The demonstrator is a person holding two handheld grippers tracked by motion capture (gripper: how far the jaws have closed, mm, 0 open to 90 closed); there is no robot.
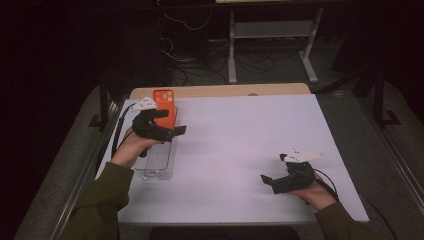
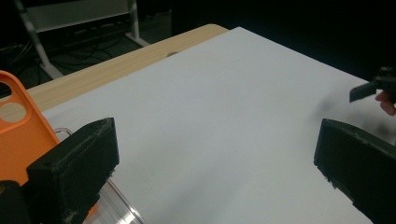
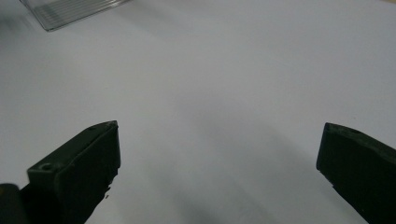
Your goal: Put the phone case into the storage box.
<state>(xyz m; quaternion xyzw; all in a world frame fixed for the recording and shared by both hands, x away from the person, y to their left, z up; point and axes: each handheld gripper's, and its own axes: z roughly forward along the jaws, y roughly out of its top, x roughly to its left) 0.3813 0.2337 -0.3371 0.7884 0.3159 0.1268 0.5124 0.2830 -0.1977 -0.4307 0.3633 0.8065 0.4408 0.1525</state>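
An orange phone case with a camera cut-out lies at the far end of a clear ribbed plastic tray on the left of the white table. My left gripper hovers over the tray just right of the case, open and empty. In the left gripper view the orange case sits beside the left jaw, with the clear tray's rim below it; this gripper faces bare table. My right gripper rests near the front right, open and empty. In its own view it points towards the tray's corner.
A strip of wooden tabletop shows behind the white surface. Beyond it stand a metal frame and loose cables on a dark floor. The right gripper's jaw tip is visible far off in the left gripper view.
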